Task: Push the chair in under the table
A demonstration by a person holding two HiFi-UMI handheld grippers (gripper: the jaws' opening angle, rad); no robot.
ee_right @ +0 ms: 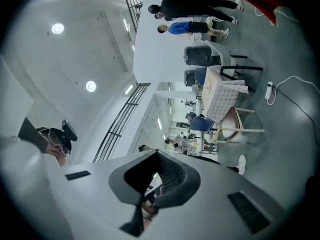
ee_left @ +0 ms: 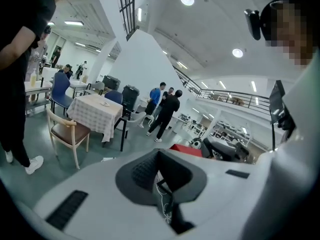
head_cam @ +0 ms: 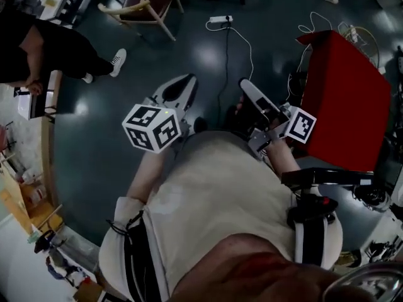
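The wooden chair (head_cam: 141,10) stands just beside the cloth-covered bench (ee_left: 95,111), at its left side, with the seat out from under the bench's edge. Well apart from the bench, the left gripper (head_cam: 182,83) is held before the person's chest, its fingers (ee_left: 145,171) pressed together with nothing between them. The right gripper (head_cam: 247,85), equally far from the bench, likewise has its fingers (ee_right: 172,171) closed tight and empty.
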